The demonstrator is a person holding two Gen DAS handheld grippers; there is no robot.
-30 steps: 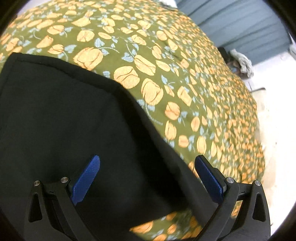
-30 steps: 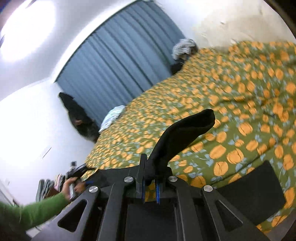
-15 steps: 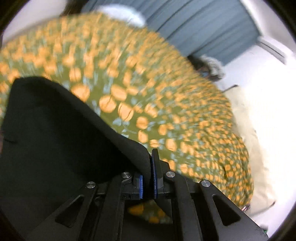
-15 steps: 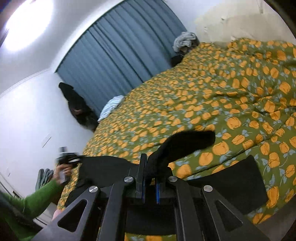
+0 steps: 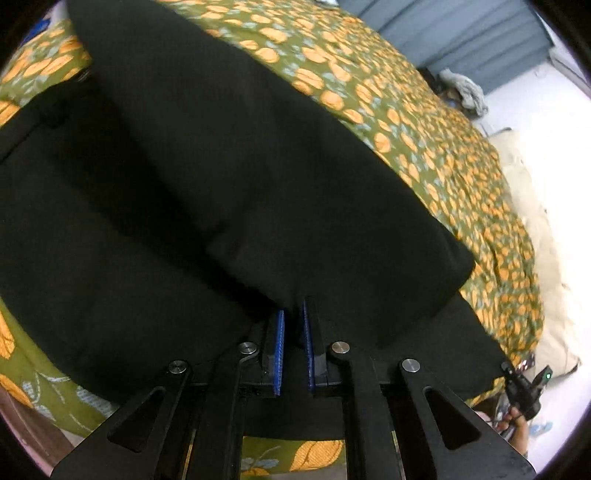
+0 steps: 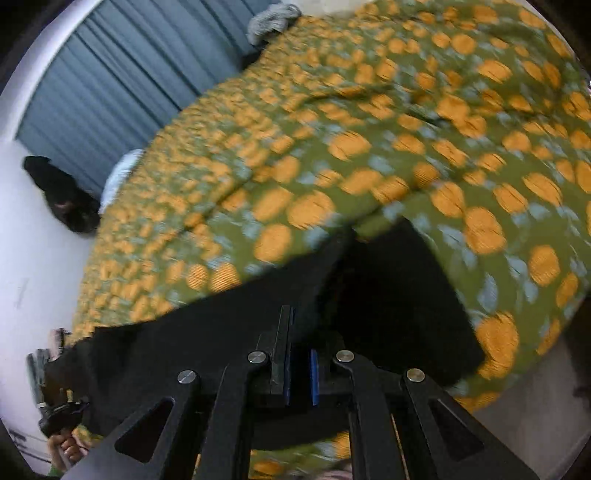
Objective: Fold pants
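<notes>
The black pants (image 5: 229, 177) lie on a bed with an olive and orange flowered cover (image 5: 424, 122). My left gripper (image 5: 293, 314) is shut on a fold of the pants and holds the raised cloth over the lower layer. In the right wrist view the pants (image 6: 388, 302) spread across the near edge of the bed. My right gripper (image 6: 301, 347) is shut on the pants' dark cloth close to the bed. The view is blurred by motion.
Blue curtains (image 6: 122, 85) hang behind the bed. A grey bundle of cloth (image 6: 269, 18) sits at the far bed corner, and a pale pillow (image 6: 118, 173) lies at the left. A dark shape (image 6: 59, 192) hangs on the white wall.
My left gripper closed on the pants' edge and lifted a fold over the rest. My right gripper, still shut on cloth, came down from mid-air toward the bed.
</notes>
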